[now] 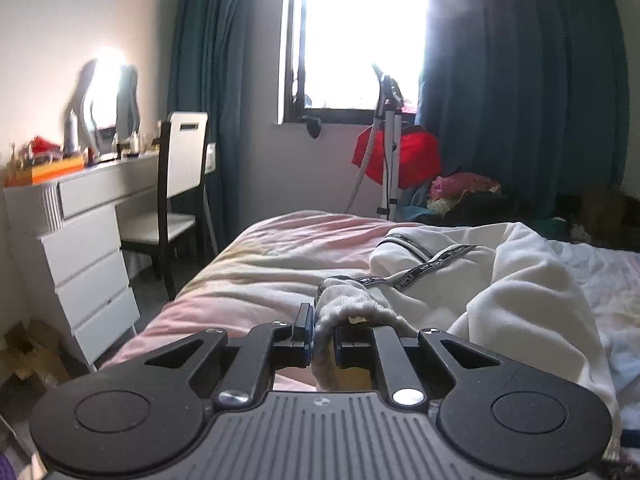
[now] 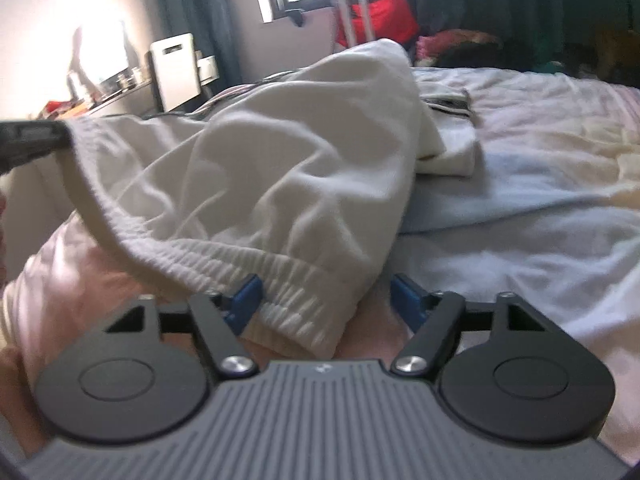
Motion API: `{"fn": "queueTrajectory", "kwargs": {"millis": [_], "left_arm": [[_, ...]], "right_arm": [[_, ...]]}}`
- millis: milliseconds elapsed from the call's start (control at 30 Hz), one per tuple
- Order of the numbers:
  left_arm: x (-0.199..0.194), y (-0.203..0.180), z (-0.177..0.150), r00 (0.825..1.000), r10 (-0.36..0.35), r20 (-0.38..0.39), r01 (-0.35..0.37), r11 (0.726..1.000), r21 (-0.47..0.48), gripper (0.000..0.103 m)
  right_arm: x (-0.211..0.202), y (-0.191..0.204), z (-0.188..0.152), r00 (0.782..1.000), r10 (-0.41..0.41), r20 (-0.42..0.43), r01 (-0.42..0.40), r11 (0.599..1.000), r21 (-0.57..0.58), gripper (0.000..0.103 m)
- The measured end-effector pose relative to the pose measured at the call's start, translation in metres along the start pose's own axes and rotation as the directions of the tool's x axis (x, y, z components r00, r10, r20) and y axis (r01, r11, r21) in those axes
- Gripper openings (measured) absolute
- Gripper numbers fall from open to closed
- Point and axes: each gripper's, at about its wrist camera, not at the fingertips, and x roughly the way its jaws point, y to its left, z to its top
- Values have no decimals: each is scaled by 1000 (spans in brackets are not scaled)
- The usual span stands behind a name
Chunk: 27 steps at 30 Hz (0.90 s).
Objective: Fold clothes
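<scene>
- left gripper (image 1: 323, 334) pinched tight on the ribbed waistband of the white fleece sweatpants with black lettered tape trim (image 1: 500, 280)
- right gripper (image 2: 326, 300) spread, waistband corner between the blue pads (image 2: 246, 298) (left pad touching, right pad clear)
- sweatpants draped over the pink-and-white rumpled quilt on the bed (image 2: 520, 200)

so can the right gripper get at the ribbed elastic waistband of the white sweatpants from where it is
Probably yes. The right gripper has its jaws open with the ribbed waistband already lying between them, nothing in the way; its pads do not yet press on it. The left gripper holds the other end.
</scene>
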Motion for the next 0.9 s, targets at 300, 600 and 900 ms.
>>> {"fn": "queueTrajectory", "kwargs": {"millis": [300,600,900], "left_arm": [[-11,7,16,1000,-27,-10,26,993,-117,11],[-17,3,18,999,-9,-31,7,996,-84,11],[-12,2,17,999,3,-39,-5,997,-71,11]], "right_arm": [[-6,14,-3,997,-67,25,70,990,-124,66],[-44,-29,7,959,-251,132,235,964,124,28],[-38,-2,2,993,-62,104,60,998,21,61]]}}
